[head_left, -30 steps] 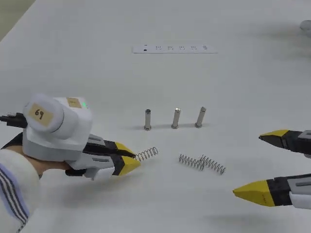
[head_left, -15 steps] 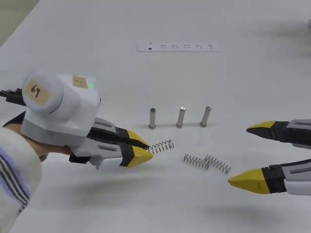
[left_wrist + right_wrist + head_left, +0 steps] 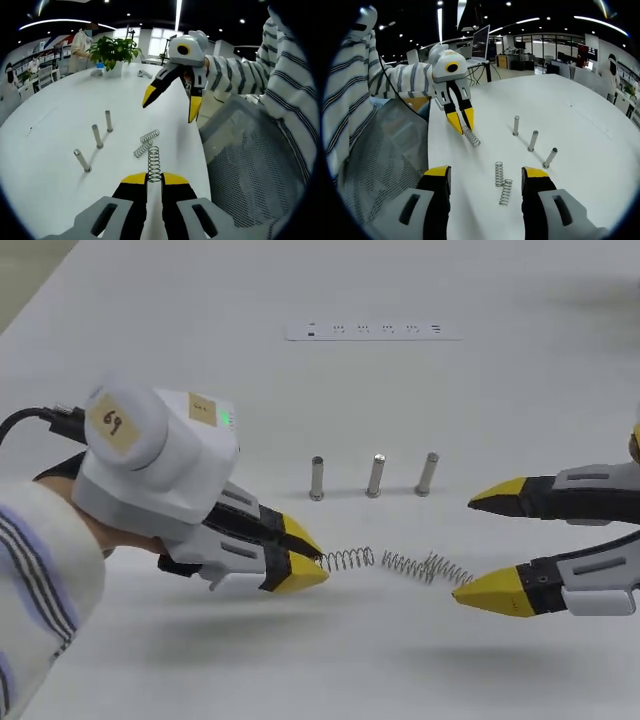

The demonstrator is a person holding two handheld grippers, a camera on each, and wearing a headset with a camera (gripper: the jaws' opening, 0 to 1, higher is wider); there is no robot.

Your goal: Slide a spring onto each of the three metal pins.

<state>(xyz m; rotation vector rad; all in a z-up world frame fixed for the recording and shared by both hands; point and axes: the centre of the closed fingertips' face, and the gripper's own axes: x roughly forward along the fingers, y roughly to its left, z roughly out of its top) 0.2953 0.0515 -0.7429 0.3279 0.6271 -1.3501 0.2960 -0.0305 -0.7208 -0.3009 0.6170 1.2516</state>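
White table (image 3: 480,390): spring (image 3: 348,559) clamped in left hand-held gripper (image 3: 320,565) tips.

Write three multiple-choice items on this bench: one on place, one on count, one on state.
1. The loose springs lie: A) in front of the pins; B) behind the pins; C) on the pins.
2. Pins standing: A) two; B) three; C) five.
3. The left claw is: A) open; B) shut on a spring; C) shut on a pin.
Answers: 1 A, they lie nearer the viewer than the pins; 2 B, three stand in a row; 3 B, its jaws pinch one spring's end.
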